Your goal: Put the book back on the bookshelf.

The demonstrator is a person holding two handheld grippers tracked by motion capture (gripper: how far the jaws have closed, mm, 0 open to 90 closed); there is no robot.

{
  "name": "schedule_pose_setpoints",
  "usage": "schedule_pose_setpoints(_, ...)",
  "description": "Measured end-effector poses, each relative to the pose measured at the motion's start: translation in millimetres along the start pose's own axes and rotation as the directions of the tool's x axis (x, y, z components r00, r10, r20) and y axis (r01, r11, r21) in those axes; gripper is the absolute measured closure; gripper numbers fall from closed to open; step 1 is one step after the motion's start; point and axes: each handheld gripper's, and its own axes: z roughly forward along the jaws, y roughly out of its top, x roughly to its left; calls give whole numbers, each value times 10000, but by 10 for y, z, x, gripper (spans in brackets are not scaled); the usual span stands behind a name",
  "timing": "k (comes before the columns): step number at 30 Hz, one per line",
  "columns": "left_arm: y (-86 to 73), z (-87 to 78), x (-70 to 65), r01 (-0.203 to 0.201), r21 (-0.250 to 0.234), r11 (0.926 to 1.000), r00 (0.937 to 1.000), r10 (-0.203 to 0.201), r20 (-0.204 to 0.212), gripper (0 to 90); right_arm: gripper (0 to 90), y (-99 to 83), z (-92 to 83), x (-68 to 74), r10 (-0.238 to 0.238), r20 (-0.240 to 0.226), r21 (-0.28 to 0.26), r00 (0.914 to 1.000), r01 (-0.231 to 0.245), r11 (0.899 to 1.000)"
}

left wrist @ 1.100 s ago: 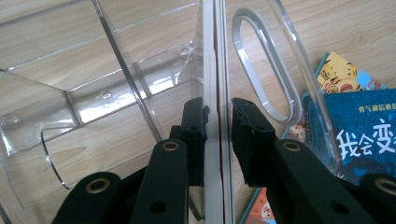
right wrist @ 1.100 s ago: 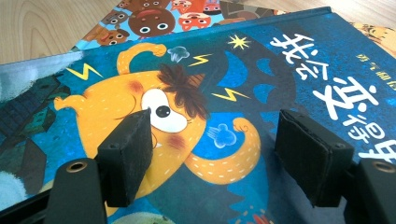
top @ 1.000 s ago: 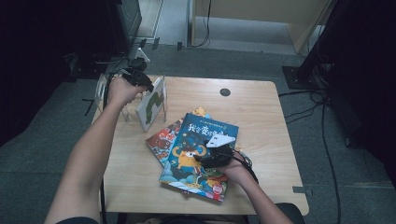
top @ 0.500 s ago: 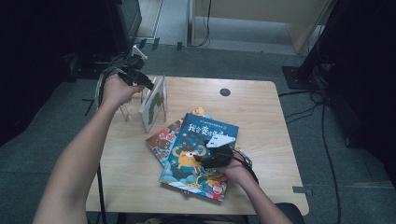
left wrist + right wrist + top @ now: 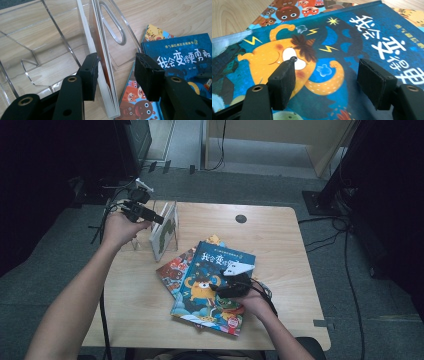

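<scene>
Evidently, the blue picture book (image 5: 215, 280) lies atop the stack at six o'clock, directly beneath the spread right gripper (image 5: 325, 82); the left gripper (image 5: 116, 72), just opened off the racked book (image 5: 100, 62), is farther away.

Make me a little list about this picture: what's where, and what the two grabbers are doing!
table: wooden table
rack: clear book rack, back left corner
book in rack: one thin book, standing upright
stack: blue book on top
left gripper: jaws just opening, apart from the thin book
right gripper: open, over the blue book
</scene>
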Motion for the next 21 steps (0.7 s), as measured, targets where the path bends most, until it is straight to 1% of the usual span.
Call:
schedule_pose_setpoints(2,-50,-18,-7,-29,-110,9999,10000,30,72,541,330,-4,-20,-28,201,25,16,9998,-201,9998)
schedule_pose_setpoints(3,-97,-42,-21,-1,-240,9997,9998,6,202,539,331,-5,-26,-34,191,5,-1,9998,-191,9998)
schedule_pose_setpoints(4,-97,-42,-21,-1,-240,9997,9998,6,202,539,333,-5,-33,-35,213,20,-11,9998,-213,9998)
schedule_pose_setpoints(6,-140,-50,-53,-136,-271,9995,9998,140,146,537,333,-4,-38,-38,220,-5,-25,9998,-220,9998)
schedule_pose_setpoints(8,-175,-41,-92,-380,-147,9992,9993,381,5,531,345,-4,-51,-45,257,1,-70,9997,-257,9996)
schedule_pose_setpoints(9,-196,-41,-106,-451,-187,9988,9990,451,13,531,345,-4,-51,-45,257,1,-70,9997,-257,9996)
schedule_pose_setpoints(11,-241,-38,-132,-427,-293,9987,9988,433,224,535,371,-4,-64,-46,229,-17,-104,9997,-229,9997)
schedule_pose_setpoints(12,-293,-28,-176,-625,-395,9973,9979,631,140,539,382,-4,-67,-47,190,-52,-118,9998,-191,9997)
schedule_pose_setpoints(13,-293,-28,-176,-625,-395,9973,9979,631,140,552,388,-5,-70,-47,148,-74,-135,9999,-149,9998)
schedule_pose_setpoints(14,-345,-8,-209,-639,-449,9969,9973,654,340,554,389,-6,-74,-47,127,-51,-121,9999,-128,9998)
schedule_pose_setpoints(16,-372,7,-227,-663,-443,9968,9970,679,375,559,392,-9,-79,-52,169,4,-68,9999,-169,9998)
schedule_pose_setpoints(17,-398,23,-241,-738,-421,9964,9962,756,434,559,392,-9,-79,-52,169,4,-68,9999,-169,9998)
schedule_pose_setpoints(18,-423,39,-256,-763,-397,9963,9958,782,482,564,406,-13,-85,-65,222,-15,-69,9998,-222,9997)
schedule_pose_setpoints(19,-447,53,-265,-789,-424,9960,9952,811,543,564,406,-13,-85,-65,222,-15,-69,9998,-222,9997)
schedule_pose_setpoints(20,-494,77,-283,-775,-467,9959,9941,808,724,564,411,-15,-92,-80,255,-46,-11,9997,-255,9997)
schedule_pose_setpoints(21,-494,77,-283,-775,-467,9959,9941,808,724,564,411,-15,-92,-80,255,-46,-11,9997,-255,9997)
